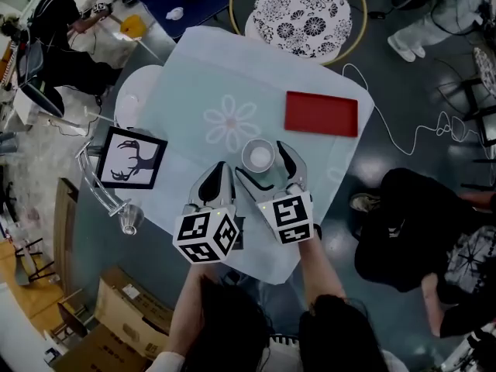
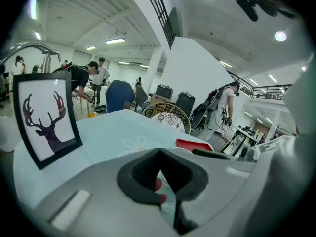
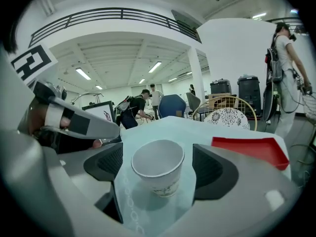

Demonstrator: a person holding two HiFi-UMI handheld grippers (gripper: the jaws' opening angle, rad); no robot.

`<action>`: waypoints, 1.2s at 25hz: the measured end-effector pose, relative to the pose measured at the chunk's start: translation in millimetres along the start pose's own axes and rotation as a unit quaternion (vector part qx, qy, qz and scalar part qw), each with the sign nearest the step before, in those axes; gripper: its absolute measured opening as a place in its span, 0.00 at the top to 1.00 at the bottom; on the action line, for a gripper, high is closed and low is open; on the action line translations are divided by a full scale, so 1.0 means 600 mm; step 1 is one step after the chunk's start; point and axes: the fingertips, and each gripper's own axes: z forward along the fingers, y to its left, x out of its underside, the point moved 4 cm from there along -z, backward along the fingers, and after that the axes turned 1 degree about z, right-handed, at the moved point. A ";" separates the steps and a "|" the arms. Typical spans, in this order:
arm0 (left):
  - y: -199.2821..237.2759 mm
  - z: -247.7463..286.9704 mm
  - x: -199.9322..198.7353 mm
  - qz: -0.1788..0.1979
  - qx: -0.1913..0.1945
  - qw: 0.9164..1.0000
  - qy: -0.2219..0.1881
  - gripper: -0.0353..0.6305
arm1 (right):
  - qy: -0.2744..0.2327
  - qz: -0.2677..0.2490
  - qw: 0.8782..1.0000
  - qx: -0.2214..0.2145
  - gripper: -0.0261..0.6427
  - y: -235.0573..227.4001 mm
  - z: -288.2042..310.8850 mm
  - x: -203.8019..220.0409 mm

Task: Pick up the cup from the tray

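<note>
A white paper cup (image 1: pixel 258 156) stands upright on the pale tablecloth, not on the red tray (image 1: pixel 322 113), which lies bare farther back to the right. My right gripper (image 1: pixel 260 161) is open with one jaw on each side of the cup. In the right gripper view the cup (image 3: pixel 159 166) sits between the dark pads (image 3: pixel 213 168) with a gap on both sides, and the tray (image 3: pixel 252 148) shows behind to the right. My left gripper (image 1: pixel 220 169) rests just left of the cup, its jaws shut on nothing; the left gripper view shows its pads (image 2: pixel 148 179) together.
A framed deer picture (image 1: pixel 132 158) stands near the table's left edge, close to the left gripper. A metal stand with a glass (image 1: pixel 128 219) hangs off the left corner. A patterned round chair (image 1: pixel 298 6) is beyond the table, and a seated person (image 1: pixel 411 231) is at the right.
</note>
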 end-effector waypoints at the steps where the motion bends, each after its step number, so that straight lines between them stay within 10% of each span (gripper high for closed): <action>1: 0.000 -0.003 -0.003 -0.002 0.000 1.000 -0.003 0.95 | -0.003 0.001 1.000 -0.001 0.29 0.001 -0.004 -0.006; 17: -0.053 -0.154 -0.078 0.026 0.023 0.998 -0.058 0.95 | -0.070 -0.034 0.996 0.035 0.34 0.088 -0.163 -0.152; 30: -0.120 -0.309 -0.114 0.071 0.110 0.987 -0.097 0.95 | -0.112 -0.033 0.984 0.132 0.82 0.182 -0.325 -0.200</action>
